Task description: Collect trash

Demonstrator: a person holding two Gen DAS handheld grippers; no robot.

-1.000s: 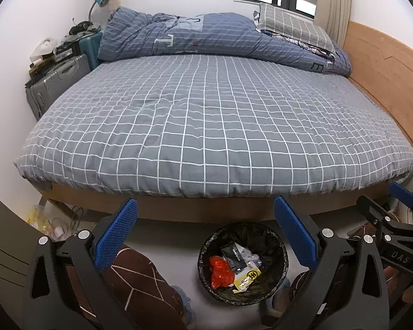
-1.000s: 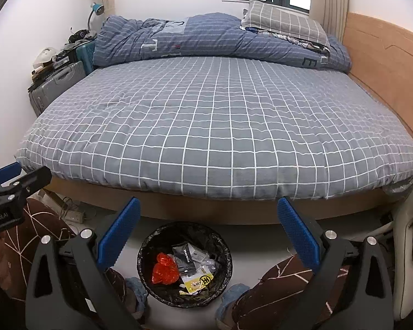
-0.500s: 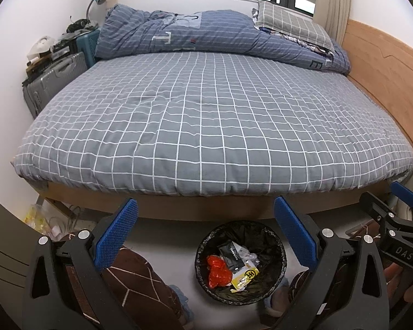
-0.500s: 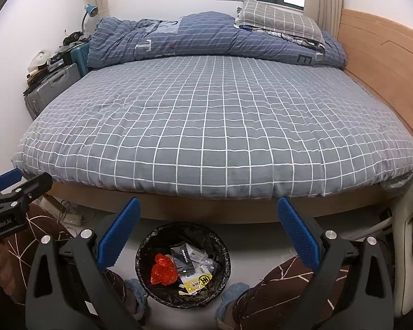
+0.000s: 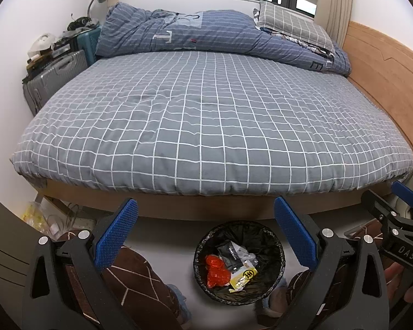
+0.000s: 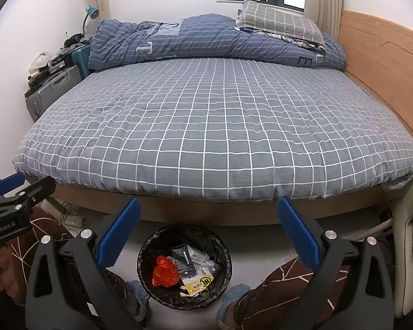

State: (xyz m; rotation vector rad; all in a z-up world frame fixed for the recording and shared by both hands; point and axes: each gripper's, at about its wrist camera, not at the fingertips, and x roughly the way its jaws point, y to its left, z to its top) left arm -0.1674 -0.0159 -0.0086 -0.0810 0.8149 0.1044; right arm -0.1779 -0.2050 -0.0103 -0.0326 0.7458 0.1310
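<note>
A black-lined trash bin [image 5: 278,250] [image 6: 146,250] stands on the floor at the foot of the bed, between the person's feet. It holds a red wrapper [image 5: 216,271] [image 6: 164,271], a black packet [image 6: 183,260], a yellow packet [image 5: 243,273] [image 6: 199,282] and clear scraps. My left gripper [image 5: 205,233] is open and empty, above and in front of the bin. My right gripper [image 6: 208,232] is open and empty, also above the bin. Each gripper shows at the edge of the other's view.
A bed with a grey checked cover [image 5: 206,115] [image 6: 217,121] fills the room ahead, with a blue duvet [image 5: 206,33] and pillow at the back. Suitcases [image 5: 55,82] stand at the left wall. A wooden headboard [image 5: 385,77] runs along the right.
Both grippers have risen and tilted slightly, so the bed and bin sit a little lower in view. Both stay open and empty. The bin's contents are unchanged.
</note>
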